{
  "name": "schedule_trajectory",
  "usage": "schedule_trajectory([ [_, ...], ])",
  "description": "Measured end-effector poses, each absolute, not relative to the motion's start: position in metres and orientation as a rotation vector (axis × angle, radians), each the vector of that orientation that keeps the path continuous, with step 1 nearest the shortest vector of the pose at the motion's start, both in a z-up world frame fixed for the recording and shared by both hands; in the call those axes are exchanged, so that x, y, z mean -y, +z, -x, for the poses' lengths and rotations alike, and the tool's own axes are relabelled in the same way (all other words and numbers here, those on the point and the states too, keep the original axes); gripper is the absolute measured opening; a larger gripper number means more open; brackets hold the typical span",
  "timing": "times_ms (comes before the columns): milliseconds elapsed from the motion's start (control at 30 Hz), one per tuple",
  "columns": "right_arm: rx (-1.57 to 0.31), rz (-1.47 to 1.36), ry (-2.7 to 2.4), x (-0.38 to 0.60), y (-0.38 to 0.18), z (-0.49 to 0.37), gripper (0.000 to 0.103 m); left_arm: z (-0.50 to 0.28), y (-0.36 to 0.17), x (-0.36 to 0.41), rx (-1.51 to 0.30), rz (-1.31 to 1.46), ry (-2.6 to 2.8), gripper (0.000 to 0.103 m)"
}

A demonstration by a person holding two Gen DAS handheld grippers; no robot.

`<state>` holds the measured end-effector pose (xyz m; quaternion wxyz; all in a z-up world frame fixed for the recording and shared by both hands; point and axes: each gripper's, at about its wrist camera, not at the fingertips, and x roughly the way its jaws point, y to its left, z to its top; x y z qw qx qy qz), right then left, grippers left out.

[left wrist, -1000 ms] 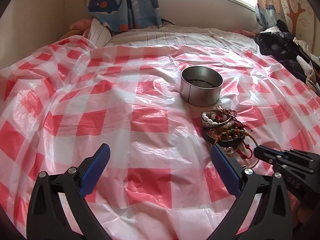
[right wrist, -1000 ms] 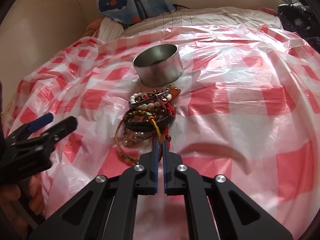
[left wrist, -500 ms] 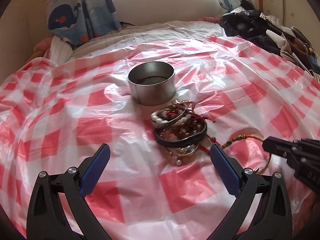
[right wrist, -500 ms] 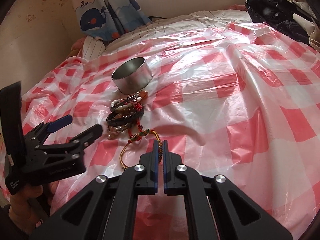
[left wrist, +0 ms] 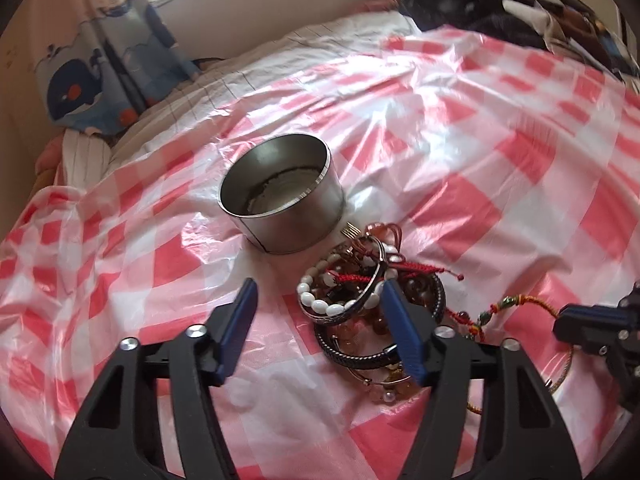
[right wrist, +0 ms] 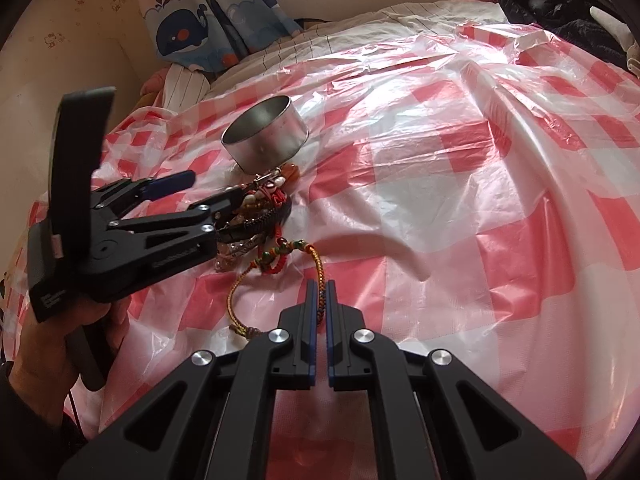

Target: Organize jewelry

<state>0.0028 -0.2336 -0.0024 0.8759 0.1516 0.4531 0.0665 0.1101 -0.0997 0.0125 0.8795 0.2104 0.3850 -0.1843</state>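
Note:
A pile of bracelets [left wrist: 360, 300] lies on the red-and-white checked plastic sheet [left wrist: 500, 208], just in front of a round metal tin [left wrist: 280, 196]. My left gripper [left wrist: 320, 300] is open, its fingers either side of the white bead bracelet [left wrist: 320, 302] at the near left of the pile. My right gripper [right wrist: 319, 288] is shut on a gold and multicoloured braided cord bracelet [right wrist: 276, 264] and has drawn it out from the pile [right wrist: 260, 208]. The tin [right wrist: 266, 138] looks empty.
The sheet covers a bed. A whale-print curtain [left wrist: 100, 80] and striped bedding [left wrist: 280, 56] are at the back. Dark clothes [left wrist: 500, 4] are heaped at the far right. A wall [right wrist: 60, 40] is on the left.
My left gripper has moved forward and down onto the pile and narrowed around the white bead bracelet. My right gripper has pulled the cord bracelet further out from the pile.

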Motion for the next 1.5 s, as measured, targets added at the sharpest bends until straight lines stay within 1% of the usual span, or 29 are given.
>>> schedule_trajectory([
  [33,-0.95,-0.317,0.139,0.233,-0.003,-0.003,0.005,-0.111,0.011,0.098,-0.812,-0.41,-0.428,0.033],
  [67,-0.953,-0.315,0.139,0.232,-0.004,-0.004,0.005,-0.111,0.009,0.096,-0.822,-0.387,-0.452,0.026],
  [100,-0.955,-0.313,0.137,0.231,-0.005,-0.004,0.007,-0.111,0.009,0.094,-0.823,-0.373,-0.454,0.016],
  [133,-0.956,-0.31,0.136,0.231,-0.006,-0.004,0.018,-0.11,0.01,0.092,-0.818,-0.365,-0.446,0.011],
  [167,-0.953,-0.306,0.133,0.23,-0.005,-0.003,0.027,-0.109,0.012,0.09,-0.816,-0.35,-0.442,0.009],
  [200,-0.946,-0.297,0.127,0.229,-0.005,-0.003,0.04,-0.109,0.014,0.086,-0.813,-0.321,-0.439,0.006],
  [233,-0.938,-0.283,0.119,0.228,-0.004,-0.002,0.043,-0.108,0.018,0.078,-0.814,-0.273,-0.436,0.004],
  [300,-0.939,-0.269,0.117,0.225,-0.004,-0.003,0.043,-0.106,0.025,0.061,-0.823,-0.156,-0.445,0.004],
  [367,-0.94,-0.26,0.111,0.224,-0.005,-0.003,0.047,-0.101,0.031,0.04,-0.841,-0.018,-0.46,0.004],
  [433,-0.932,-0.244,0.095,0.223,-0.005,-0.002,0.058,-0.096,0.031,0.023,-0.864,0.095,-0.475,0.004],
  [500,-0.944,-0.215,0.084,0.219,-0.008,-0.004,0.065,-0.089,0.029,0.006,-0.888,0.205,-0.493,0.004],
  [567,-0.957,-0.18,0.074,0.215,-0.012,-0.007,0.066,-0.084,0.024,0.0,-0.903,0.252,-0.496,0.004],
  [600,-0.96,-0.162,0.073,0.212,-0.013,-0.007,0.065,-0.081,0.022,-0.002,-0.908,0.255,-0.494,0.004],
  [667,-0.966,-0.142,0.084,0.208,-0.016,-0.008,0.043,-0.076,0.018,-0.004,-0.92,0.259,-0.486,0.004],
  [700,-0.972,-0.146,0.097,0.207,-0.017,-0.008,0.021,-0.074,0.017,-0.005,-0.922,0.268,-0.484,0.004],
  [733,-0.977,-0.155,0.11,0.207,-0.018,-0.008,0.008,-0.074,0.016,-0.006,-0.923,0.271,-0.479,0.004],
  [800,-0.964,-0.172,0.127,0.208,-0.017,-0.006,0.005,-0.073,0.016,-0.007,-0.927,0.274,-0.473,0.004],
  [1033,-0.843,-0.312,0.215,0.22,0.002,0.002,0.004,-0.075,0.015,-0.021,-0.955,0.302,-0.457,0.005],
  [1133,-0.813,-0.326,0.219,0.221,0.009,0.002,0.004,-0.078,0.007,-0.021,-0.986,0.284,-0.426,0.005],
  [1233,-0.813,-0.33,0.226,0.219,0.009,0.001,0.004,-0.081,-0.002,-0.023,-1.016,0.289,-0.395,0.005],
  [1500,-0.816,-0.334,0.232,0.218,0.007,0.001,0.004,-0.082,0.0,-0.016,-0.984,0.25,-0.394,0.005],
])
